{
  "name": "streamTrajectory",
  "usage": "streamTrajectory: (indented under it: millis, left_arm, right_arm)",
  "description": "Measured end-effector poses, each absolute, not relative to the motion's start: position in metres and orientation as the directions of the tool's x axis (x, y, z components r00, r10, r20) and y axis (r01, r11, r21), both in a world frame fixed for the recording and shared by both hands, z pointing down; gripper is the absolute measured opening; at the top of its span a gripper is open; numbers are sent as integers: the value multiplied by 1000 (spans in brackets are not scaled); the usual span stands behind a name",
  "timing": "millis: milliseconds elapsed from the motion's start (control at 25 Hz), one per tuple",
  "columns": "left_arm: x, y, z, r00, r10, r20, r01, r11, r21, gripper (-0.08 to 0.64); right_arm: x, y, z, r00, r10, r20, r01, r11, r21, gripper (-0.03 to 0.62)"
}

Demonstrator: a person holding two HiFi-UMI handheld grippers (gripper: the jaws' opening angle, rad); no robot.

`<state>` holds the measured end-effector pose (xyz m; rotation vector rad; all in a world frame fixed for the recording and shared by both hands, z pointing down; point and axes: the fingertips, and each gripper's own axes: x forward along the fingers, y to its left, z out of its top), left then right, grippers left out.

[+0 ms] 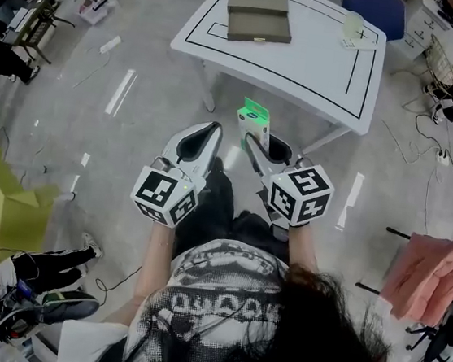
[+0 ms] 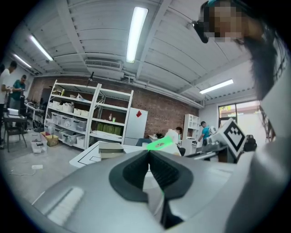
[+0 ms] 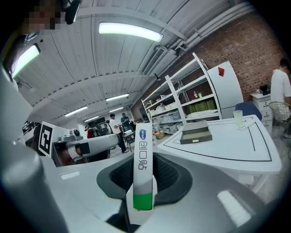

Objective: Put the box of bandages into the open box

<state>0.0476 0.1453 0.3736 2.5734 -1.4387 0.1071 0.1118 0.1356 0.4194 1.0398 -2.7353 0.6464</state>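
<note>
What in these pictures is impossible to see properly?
- Grey box on the table: its inside, too small in head view, side-on in gripper views.
- Box of bandages: broad faces, edge-on in right gripper view.
- Cup: contents, too small everywhere.

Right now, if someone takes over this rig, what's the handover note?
Left claw: shut, empty.
Right claw: shut on the bandage box, held upright.
Flat grey box sits on the white table, ahead of both claws, untouched.
Done: bandage box picked up.
Left: carry it to the table, put it into the grey box, release.
</note>
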Motion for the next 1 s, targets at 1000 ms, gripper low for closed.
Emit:
streamTrajectory:
  millis: [1000]
  left_arm:
    - [-87, -98, 364, 643, -757, 118, -764, -621, 176, 0]
  right_arm:
    - [-27, -88, 414, -665, -653, 364, -747, 594, -298, 94]
